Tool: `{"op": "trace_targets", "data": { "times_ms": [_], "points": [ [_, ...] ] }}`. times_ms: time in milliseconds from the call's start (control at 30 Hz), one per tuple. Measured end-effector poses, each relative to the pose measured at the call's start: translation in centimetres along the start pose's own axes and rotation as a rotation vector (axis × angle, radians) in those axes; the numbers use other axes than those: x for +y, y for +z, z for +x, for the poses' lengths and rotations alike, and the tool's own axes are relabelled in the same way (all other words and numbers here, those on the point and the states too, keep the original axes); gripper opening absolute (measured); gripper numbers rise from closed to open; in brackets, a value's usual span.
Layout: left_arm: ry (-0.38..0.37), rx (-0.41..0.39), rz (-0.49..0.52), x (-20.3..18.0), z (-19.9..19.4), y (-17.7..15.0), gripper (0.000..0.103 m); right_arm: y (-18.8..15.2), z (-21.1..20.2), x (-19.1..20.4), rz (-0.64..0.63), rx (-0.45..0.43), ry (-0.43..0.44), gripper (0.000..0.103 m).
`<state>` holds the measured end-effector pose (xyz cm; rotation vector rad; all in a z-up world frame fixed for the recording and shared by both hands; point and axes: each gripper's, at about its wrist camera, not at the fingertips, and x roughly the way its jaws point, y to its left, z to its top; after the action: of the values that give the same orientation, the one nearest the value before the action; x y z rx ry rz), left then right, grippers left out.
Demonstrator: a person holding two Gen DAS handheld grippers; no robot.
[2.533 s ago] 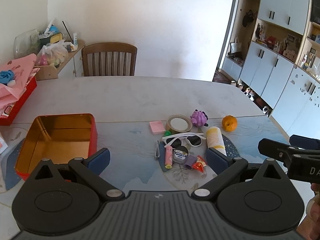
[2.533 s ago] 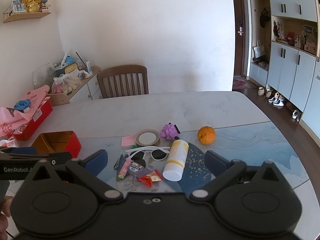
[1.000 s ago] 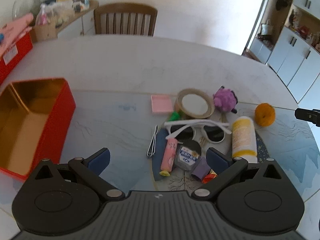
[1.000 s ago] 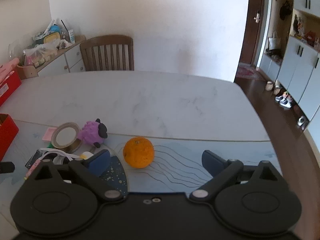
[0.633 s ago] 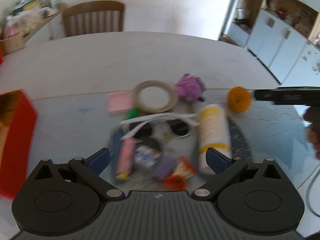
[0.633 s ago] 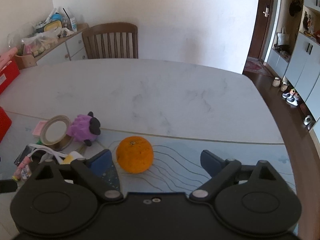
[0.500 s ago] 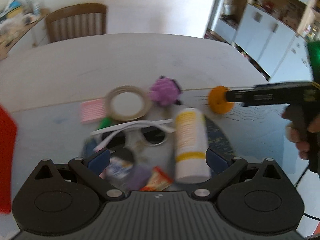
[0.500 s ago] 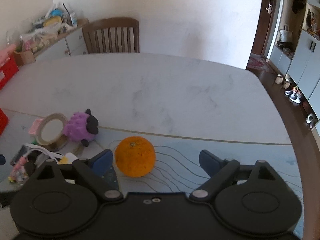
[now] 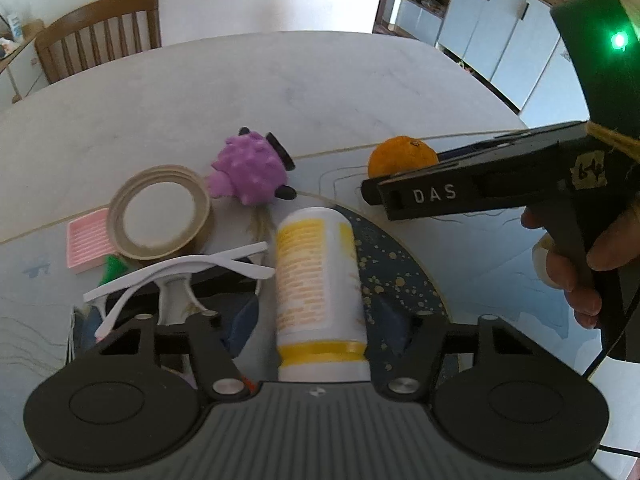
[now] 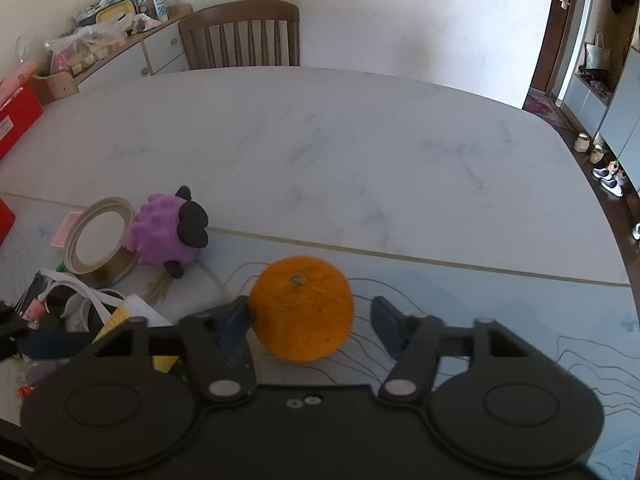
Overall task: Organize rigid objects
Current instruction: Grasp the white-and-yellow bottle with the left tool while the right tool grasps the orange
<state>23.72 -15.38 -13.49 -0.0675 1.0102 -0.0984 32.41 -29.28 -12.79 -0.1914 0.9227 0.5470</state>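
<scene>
A white bottle with a yellow label (image 9: 318,280) lies on the table between the fingers of my left gripper (image 9: 320,316), which is open around it with gaps on both sides. An orange (image 10: 304,308) sits between the fingers of my right gripper (image 10: 308,320); the left pad touches it and the right pad stands apart. The orange (image 9: 402,156) also shows in the left wrist view, behind the right gripper's body (image 9: 472,196). A purple sheep toy (image 9: 252,176), a tape roll (image 9: 160,212), white sunglasses (image 9: 176,280) and a pink pad (image 9: 86,244) lie to the left.
A wooden chair (image 10: 240,36) stands at the table's far side. A red box (image 10: 16,120) sits at the far left edge. A sideboard with clutter (image 10: 104,8) is behind. Small packets (image 10: 36,312) lie by the sunglasses.
My left gripper moved right from the red tin and down over the bottle, its fingers narrowing. My right gripper closed in on the orange and its fingers narrowed around it.
</scene>
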Motion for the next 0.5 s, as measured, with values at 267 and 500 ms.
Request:
{"op": "trace_targets", "data": {
  "times_ms": [267, 500],
  "points": [
    [0.017, 0.015, 0.011, -0.3, 1.1, 0.1, 0.045, -0.1, -0.5, 0.2, 0.014, -0.007, 0.014, 0.053],
    [-0.003, 0.021, -0.021, 0.3, 0.4, -0.2, 0.045, -1.1, -1.6, 0.0, 0.037, 0.009, 0.023, 0.053]
  ]
}}
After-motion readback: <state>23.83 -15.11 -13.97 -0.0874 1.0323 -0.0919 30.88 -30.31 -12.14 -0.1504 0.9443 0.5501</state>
